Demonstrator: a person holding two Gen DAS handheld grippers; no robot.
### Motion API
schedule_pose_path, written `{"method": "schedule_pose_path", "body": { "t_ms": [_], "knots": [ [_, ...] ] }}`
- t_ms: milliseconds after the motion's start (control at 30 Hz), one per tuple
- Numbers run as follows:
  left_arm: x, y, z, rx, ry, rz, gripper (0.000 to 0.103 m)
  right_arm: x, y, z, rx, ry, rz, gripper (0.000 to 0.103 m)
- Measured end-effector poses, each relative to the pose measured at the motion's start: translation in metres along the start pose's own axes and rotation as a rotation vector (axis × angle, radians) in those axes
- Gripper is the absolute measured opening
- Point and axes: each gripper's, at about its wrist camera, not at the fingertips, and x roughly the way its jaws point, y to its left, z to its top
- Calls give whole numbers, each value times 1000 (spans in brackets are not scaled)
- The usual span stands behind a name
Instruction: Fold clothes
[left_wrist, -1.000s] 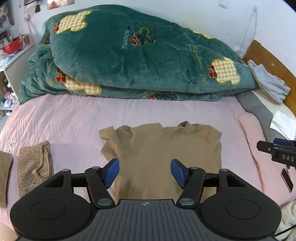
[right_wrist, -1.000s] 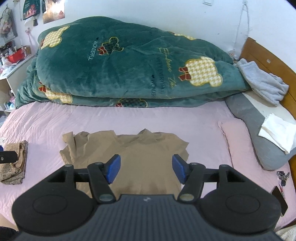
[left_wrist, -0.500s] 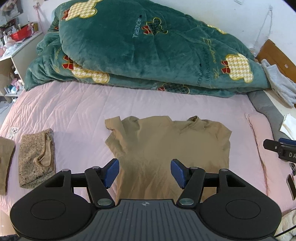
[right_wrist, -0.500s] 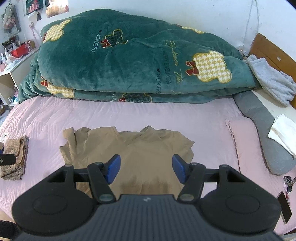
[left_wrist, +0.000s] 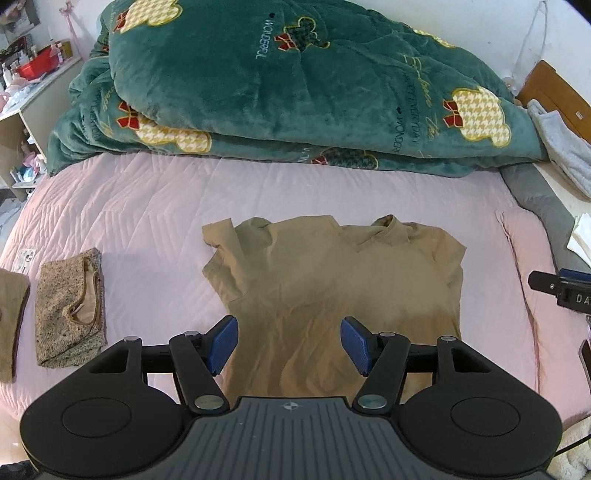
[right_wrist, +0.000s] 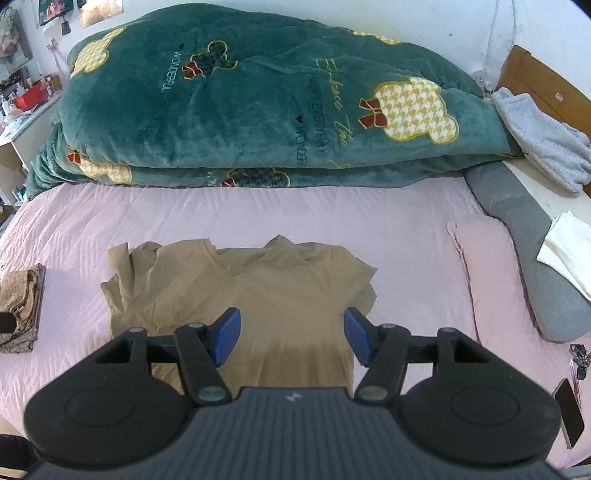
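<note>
At the far left of the pink bed (left_wrist: 147, 206), a folded speckled garment (left_wrist: 70, 310) lies well apart from the tan shirt (left_wrist: 332, 280), which is spread flat mid-bed, collar toward the green quilt (left_wrist: 295, 85). The left tool (left_wrist: 289, 341) hangs above its lower half, jaws wide and empty. The right tool (right_wrist: 291, 338) does likewise. A pink pillow (right_wrist: 491, 280) lies right.
</note>
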Motion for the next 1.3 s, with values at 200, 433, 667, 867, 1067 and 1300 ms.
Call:
{"method": "schedule_pose_path", "body": {
  "t_ms": [200, 433, 667, 867, 1067, 1300],
  "knots": [
    [6, -12, 2, 2, 14, 5, 63, 4, -13, -3, 5, -4, 14, 62],
    [15, -21, 1, 35, 59, 1, 63, 9, -33, -21, 49, 25, 23, 62],
    [38, -75, 28, 257, 78, -46, 63, 5, -66, -71, 174, 82, -11, 62],
    [77, -147, 57, 467, 60, -126, 63, 4, -86, -126, 281, 136, -112, 63],
    [139, -235, 75, 663, 32, -209, 63, 22, -94, -188, 402, 208, -211, 63],
    [223, -305, 73, 744, 36, -218, 63, 59, -91, -247, 541, 308, -237, 63]
  ]
}}
